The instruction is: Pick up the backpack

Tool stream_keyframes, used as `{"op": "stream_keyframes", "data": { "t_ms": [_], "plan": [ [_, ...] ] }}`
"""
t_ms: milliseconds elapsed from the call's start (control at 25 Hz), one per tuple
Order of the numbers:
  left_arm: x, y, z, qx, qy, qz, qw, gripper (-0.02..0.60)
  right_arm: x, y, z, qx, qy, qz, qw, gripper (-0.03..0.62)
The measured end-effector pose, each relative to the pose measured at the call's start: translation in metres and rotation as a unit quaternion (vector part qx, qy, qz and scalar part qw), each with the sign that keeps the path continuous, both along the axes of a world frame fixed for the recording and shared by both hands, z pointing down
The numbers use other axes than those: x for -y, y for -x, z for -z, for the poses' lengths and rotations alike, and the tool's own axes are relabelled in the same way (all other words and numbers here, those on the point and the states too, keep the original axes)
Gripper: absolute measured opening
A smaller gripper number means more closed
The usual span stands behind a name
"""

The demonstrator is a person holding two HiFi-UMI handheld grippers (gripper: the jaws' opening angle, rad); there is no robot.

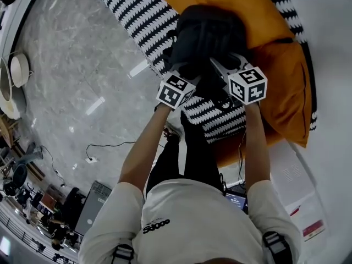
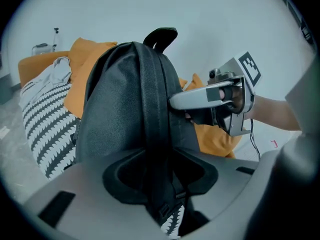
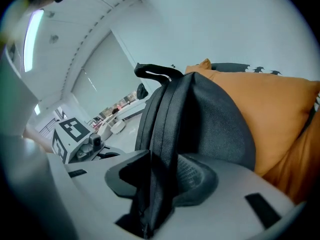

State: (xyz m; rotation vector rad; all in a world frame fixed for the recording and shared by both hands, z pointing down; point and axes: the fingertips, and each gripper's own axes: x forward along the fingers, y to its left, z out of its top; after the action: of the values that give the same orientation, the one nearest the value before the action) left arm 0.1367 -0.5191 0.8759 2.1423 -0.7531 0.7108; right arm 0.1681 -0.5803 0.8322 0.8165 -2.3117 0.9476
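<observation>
A black backpack (image 1: 206, 37) stands upright on an orange cushion (image 1: 280, 76), with its top loop (image 2: 161, 35) up. In the head view my left gripper (image 1: 184, 71) and right gripper (image 1: 223, 65) both reach into its near side, side by side. A shoulder strap (image 2: 152, 109) runs between the pads of the left gripper (image 2: 160, 176), with dark gaps on both sides, so it is open. Another strap (image 3: 167, 129) runs through the right gripper (image 3: 160, 181). It leans on one pad while the other pad's ribbed face shows beside it, so this gripper is open too.
A black-and-white zigzag cover (image 1: 143, 15) lies under the cushion. To the left is a grey marble floor (image 1: 71, 65) with a cable (image 1: 104, 146). Papers (image 1: 291, 175) lie at the lower right. A pale wall (image 2: 210, 24) rises behind the backpack.
</observation>
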Motion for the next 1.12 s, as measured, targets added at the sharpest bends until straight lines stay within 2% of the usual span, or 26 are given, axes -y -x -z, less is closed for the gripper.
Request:
{"op": "stream_keyframes", "data": {
  "t_ms": [80,240,600,800,1120],
  "plan": [
    [-0.005,0.0,0.001,0.008,-0.003,0.004,1.0,0.164,-0.002,-0.003,0.005,-0.008,-0.009,-0.006,1.0,0.143],
    [-0.012,0.002,0.005,0.029,-0.008,0.016,0.9994,0.146,-0.009,-0.004,0.017,-0.018,-0.023,-0.006,1.0,0.127],
    [-0.027,0.009,0.021,0.016,-0.012,0.044,0.9988,0.094,-0.027,-0.003,0.047,-0.033,-0.056,-0.005,0.998,0.103],
    [-0.043,0.014,0.036,0.03,-0.032,0.025,0.9987,0.061,-0.044,-0.006,0.067,-0.031,-0.075,-0.018,0.997,0.092],
    [-0.082,0.024,0.069,0.049,-0.053,-0.011,0.9973,0.046,-0.085,-0.006,0.108,-0.037,-0.089,-0.036,0.995,0.084]
  ]
}}
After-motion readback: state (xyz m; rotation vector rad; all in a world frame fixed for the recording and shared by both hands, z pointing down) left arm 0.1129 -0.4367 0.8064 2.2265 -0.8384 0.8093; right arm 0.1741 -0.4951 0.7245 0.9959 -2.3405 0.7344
